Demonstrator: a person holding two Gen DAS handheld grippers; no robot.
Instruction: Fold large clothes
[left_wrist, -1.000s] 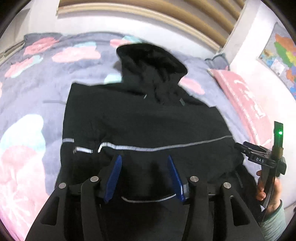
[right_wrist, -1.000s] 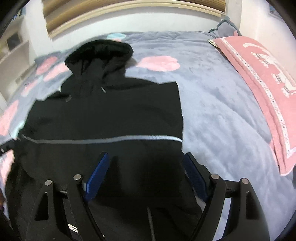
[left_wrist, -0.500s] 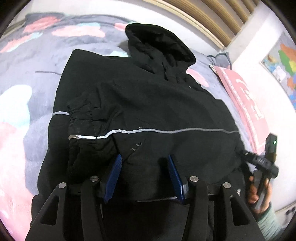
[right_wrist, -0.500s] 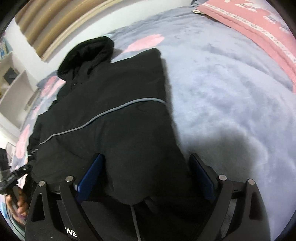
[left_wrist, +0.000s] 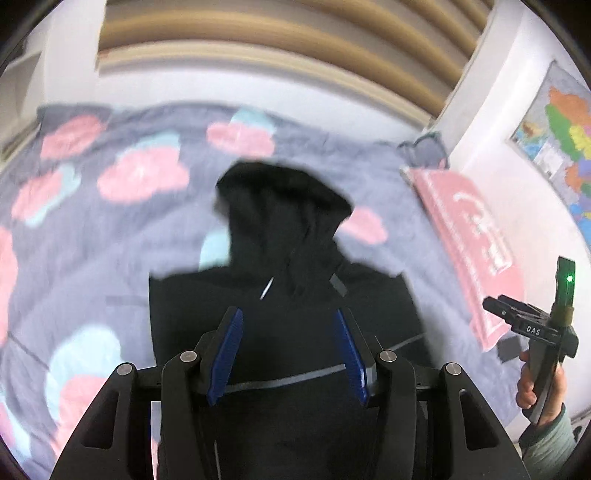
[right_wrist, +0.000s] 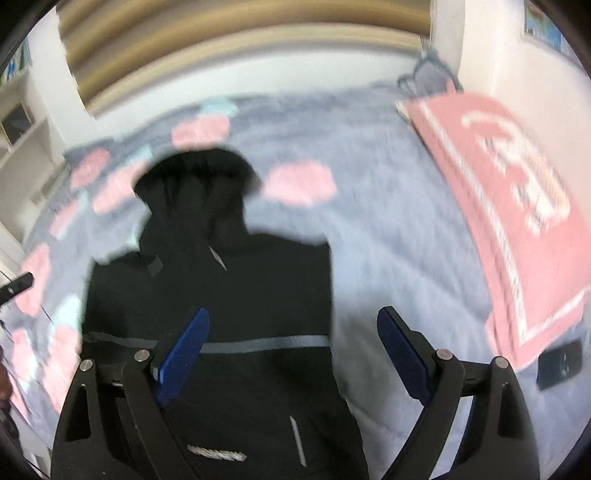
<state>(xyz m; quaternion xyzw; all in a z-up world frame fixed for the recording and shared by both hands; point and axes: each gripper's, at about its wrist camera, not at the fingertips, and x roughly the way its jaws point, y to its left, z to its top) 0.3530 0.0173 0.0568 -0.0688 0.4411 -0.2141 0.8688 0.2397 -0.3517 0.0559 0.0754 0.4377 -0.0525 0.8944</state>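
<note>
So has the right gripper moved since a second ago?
Yes. The right gripper has lifted up and away from the black hooded jacket: the jacket looks smaller, and more of the headboard shows. Its jaws have just been opening, nothing between them.

Open blanket right of the jacket, crowded at the wall

Bare grey blanket (right_wrist: 399, 229) lies clear beside the black jacket (right_wrist: 236, 295); further right, the pink pillow (right_wrist: 517, 206) and a dark phone (right_wrist: 559, 363) block the edge.

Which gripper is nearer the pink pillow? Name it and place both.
Right. The right gripper, jaws just opened wider and gripping nothing, hovers over the black jacket's edge that faces the pink pillow. The left gripper hovers over the jacket's middle, farther away.
</note>
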